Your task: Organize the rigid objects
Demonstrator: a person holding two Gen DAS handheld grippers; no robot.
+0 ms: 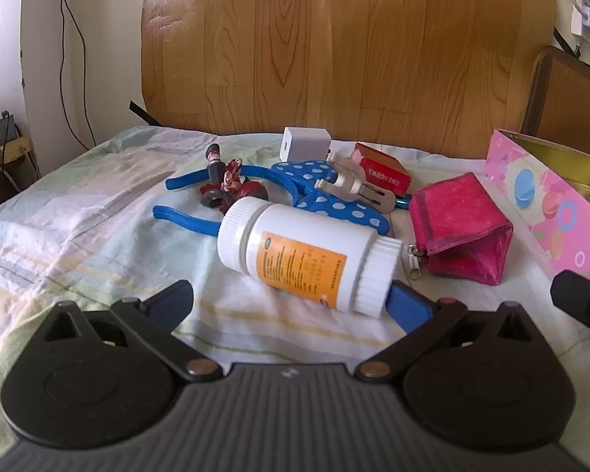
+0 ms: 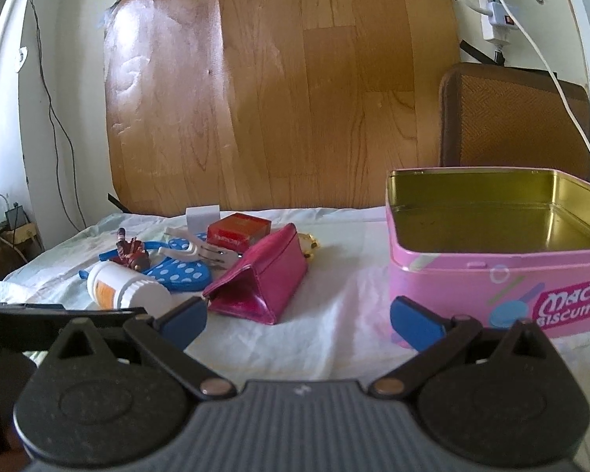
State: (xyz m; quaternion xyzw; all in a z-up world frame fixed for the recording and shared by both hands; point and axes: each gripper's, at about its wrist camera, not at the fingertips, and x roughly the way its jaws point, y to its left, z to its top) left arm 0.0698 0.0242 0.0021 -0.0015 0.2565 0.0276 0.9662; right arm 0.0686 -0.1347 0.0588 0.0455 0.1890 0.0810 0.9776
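A white pill bottle (image 1: 306, 255) with an orange label lies on its side on the cloth, just ahead of my open left gripper (image 1: 291, 306); its cap end touches or overlaps the right blue pad. It also shows in the right wrist view (image 2: 126, 289). Behind it lie a blue polka-dot headband (image 1: 322, 196), a small figurine (image 1: 224, 185), a white charger (image 1: 305, 143), a white plug adapter (image 1: 354, 187) and a red box (image 1: 381, 167). A pink pouch (image 1: 460, 228) lies to the right. My right gripper (image 2: 299, 320) is open and empty, between the pouch (image 2: 263, 279) and the open pink biscuit tin (image 2: 491, 271).
The tin (image 1: 550, 196) stands at the right with its gold inside bare. A wood-pattern board (image 2: 275, 98) leans on the wall behind the table. A brown chair back (image 2: 515, 118) stands behind the tin. Cables hang on the left wall.
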